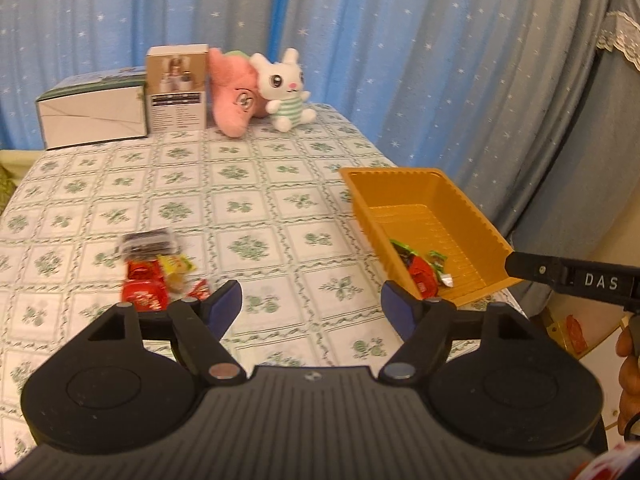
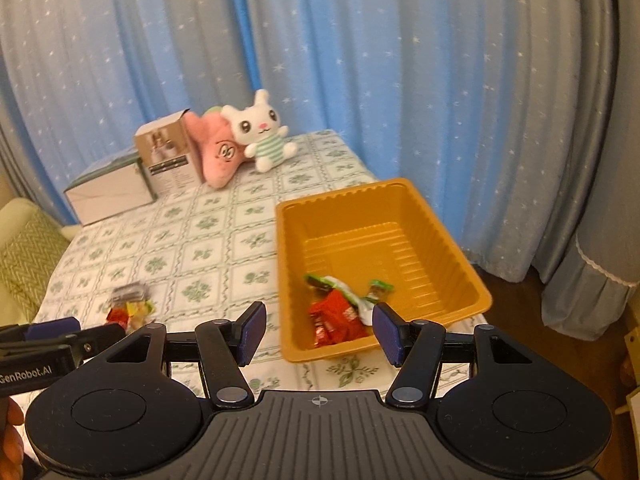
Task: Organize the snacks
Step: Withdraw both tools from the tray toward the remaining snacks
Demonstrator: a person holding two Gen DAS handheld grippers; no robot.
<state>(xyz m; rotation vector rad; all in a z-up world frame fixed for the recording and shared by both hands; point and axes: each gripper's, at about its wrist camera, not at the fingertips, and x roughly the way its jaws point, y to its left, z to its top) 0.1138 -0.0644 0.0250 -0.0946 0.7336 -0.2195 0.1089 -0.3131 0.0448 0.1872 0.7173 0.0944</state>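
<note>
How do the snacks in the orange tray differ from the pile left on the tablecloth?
The snacks in the orange tray lie inside the orange tray, red and green wrappers; the pile on the tablecloth lies loose on the tablecloth. The pile includes a dark clear-wrapped pack and a yellow wrapper, which the tray snacks lack. Both groups include red packets, and no hand-held gripper touches either.

A tray is sitting at the table's right edge, with wrapped snacks lying in its near end. A pile of loose snacks is lying on the table well to the tray's left. Along the far edge, 2 boxes are standing side by side, with 2 plush toys leaning just right of them. Curtains are hanging behind.
</note>
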